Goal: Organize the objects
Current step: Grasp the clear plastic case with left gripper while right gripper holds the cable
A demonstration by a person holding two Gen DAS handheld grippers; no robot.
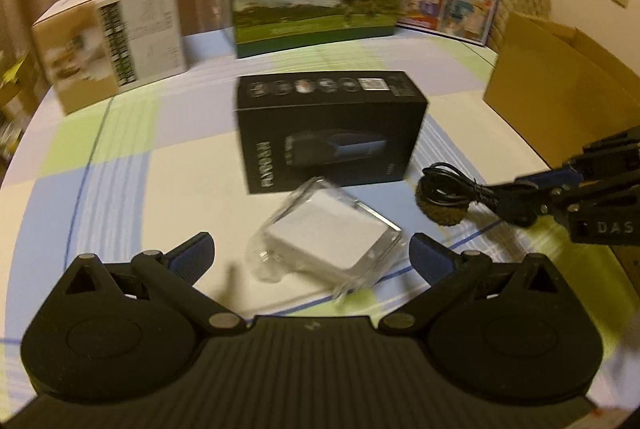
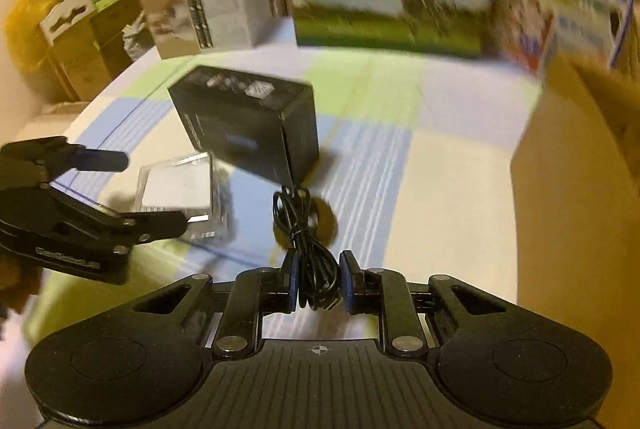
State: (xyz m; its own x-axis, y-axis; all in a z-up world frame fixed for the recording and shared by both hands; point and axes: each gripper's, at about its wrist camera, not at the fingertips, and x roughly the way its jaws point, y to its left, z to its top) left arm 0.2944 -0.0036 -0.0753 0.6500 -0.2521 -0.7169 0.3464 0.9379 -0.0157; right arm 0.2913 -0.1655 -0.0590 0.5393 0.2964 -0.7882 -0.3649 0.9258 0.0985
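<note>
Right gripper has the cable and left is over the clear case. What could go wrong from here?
1. The right gripper pinches only one end of the coiled black cable; the loose loops may snag the round brown puck beneath.
2. The left gripper is open around the clear plastic case, which looks slick and lies skewed, so it may twist out.

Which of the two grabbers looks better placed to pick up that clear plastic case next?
The left gripper, probably: its fingers are open with the clear case right in front of them. The right gripper is already shut on the black cable.
</note>
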